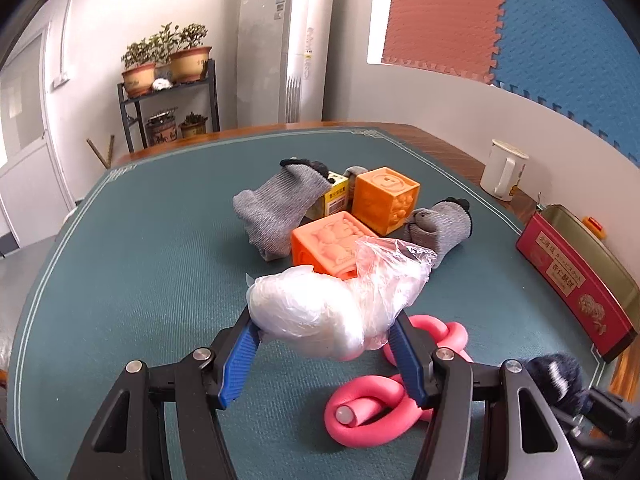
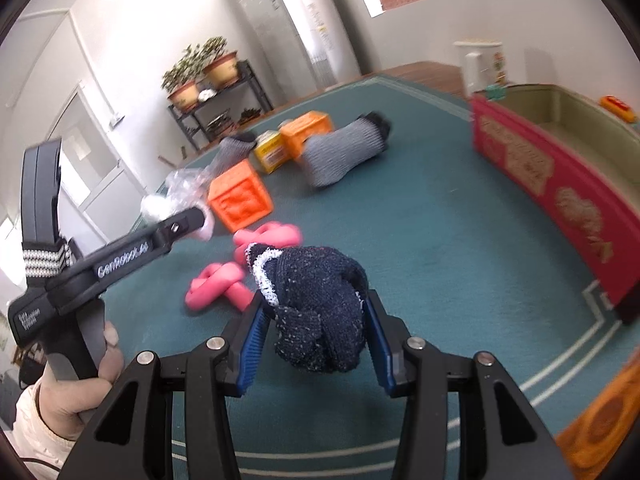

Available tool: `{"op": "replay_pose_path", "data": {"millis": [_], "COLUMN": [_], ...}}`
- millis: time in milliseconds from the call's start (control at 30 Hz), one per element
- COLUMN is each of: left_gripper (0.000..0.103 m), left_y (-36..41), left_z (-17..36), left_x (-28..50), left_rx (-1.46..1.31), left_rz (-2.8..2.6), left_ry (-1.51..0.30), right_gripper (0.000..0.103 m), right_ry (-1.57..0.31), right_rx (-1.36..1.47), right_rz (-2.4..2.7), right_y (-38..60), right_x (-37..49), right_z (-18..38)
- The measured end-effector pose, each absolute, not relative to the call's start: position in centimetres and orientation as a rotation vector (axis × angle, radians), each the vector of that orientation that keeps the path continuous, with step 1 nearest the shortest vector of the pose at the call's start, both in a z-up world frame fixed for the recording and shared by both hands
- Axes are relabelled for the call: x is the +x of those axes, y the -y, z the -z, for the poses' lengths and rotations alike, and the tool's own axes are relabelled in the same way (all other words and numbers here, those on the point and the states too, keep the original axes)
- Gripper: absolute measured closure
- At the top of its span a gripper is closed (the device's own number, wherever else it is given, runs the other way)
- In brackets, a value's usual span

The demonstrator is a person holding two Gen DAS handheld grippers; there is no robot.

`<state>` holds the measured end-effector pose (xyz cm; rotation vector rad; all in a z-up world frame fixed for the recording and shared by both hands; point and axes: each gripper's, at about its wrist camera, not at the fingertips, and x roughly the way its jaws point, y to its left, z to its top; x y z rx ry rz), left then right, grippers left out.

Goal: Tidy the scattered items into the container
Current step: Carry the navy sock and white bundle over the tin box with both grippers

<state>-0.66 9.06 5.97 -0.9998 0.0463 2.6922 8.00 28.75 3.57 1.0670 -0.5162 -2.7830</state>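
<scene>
My left gripper (image 1: 324,330) is shut on a crumpled clear plastic bag (image 1: 320,308) and holds it above the green mat. My right gripper (image 2: 316,320) is shut on a dark navy knitted sock (image 2: 316,304) with a white band, held above the mat. The red open tin container (image 1: 576,276) lies at the right; it also shows in the right wrist view (image 2: 560,176), right of the sock. On the mat lie a pink foam tube (image 1: 380,404), two orange cubes (image 1: 332,244) (image 1: 386,200), two grey socks (image 1: 280,208) (image 1: 440,226) and a small yellow box (image 1: 334,200).
A white mug (image 1: 502,172) stands at the table's right edge behind the tin. A small orange item (image 2: 618,108) lies beyond the tin. A plant shelf (image 1: 168,92) and a tall white air conditioner (image 1: 280,40) stand behind the table.
</scene>
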Motion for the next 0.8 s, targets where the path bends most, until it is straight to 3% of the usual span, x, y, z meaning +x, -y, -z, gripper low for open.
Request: {"op": "replay_pose_path", "data": {"millis": [800], "left_gripper": [0.039], "left_y": [-22.6], "left_z": [-9.6], "left_x": [3.0], "left_rx": [-0.835], "left_rz": [-2.532], "left_ry": [-0.255], "right_gripper": [0.053], "right_ry": [0.732], "right_rx": [0.771], "right_rz": [3.182], "right_y": [-43.3], "right_x": [14.9], "right_z": [-8.8]}}
